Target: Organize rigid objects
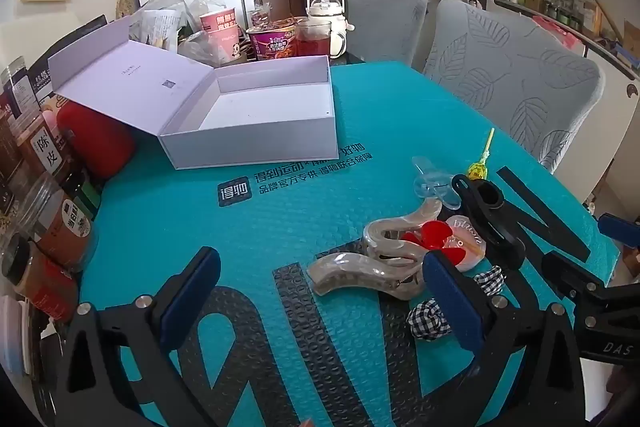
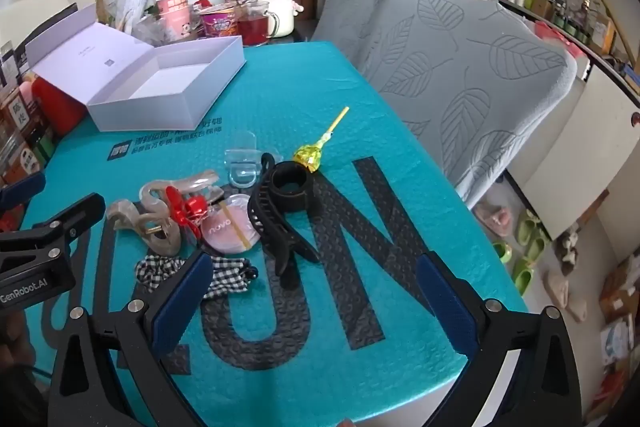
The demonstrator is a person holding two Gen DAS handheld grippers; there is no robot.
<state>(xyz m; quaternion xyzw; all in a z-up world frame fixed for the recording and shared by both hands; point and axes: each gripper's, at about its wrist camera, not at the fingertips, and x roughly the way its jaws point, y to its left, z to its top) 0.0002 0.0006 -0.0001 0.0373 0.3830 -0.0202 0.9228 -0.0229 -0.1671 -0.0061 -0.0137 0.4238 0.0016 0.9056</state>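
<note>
okay, both my grippers hang tilted down over the teal mat (image 2: 304, 95), and neither has anything in it: the left gripper (image 1: 320, 301) has its jaws spread wide, and the right gripper (image 2: 316, 301) is just as wide apart over bare mat. the pile i'm meant to sort sits between the two tools, just ahead. off my left gripper's right finger lies the beige wavy hair claw (image 1: 372, 259), on its side, with the red clip (image 1: 430, 235) tangled against it. ahead of my right gripper's left finger there's the checked scrunchie (image 2: 224, 277), the pink compact (image 2: 228, 223) and the big black hair claw (image 2: 280, 219) sprawled across the mat's lettering. beyond that, the clear plastic piece (image 2: 242, 167) and the yellow lollipop (image 2: 312, 157). the white box (image 1: 256, 115) waits far ahead to the left, lid flipped back, so i'd guess that's where it all goes. jaws wide suits the bulky claws, i reckon.
</note>
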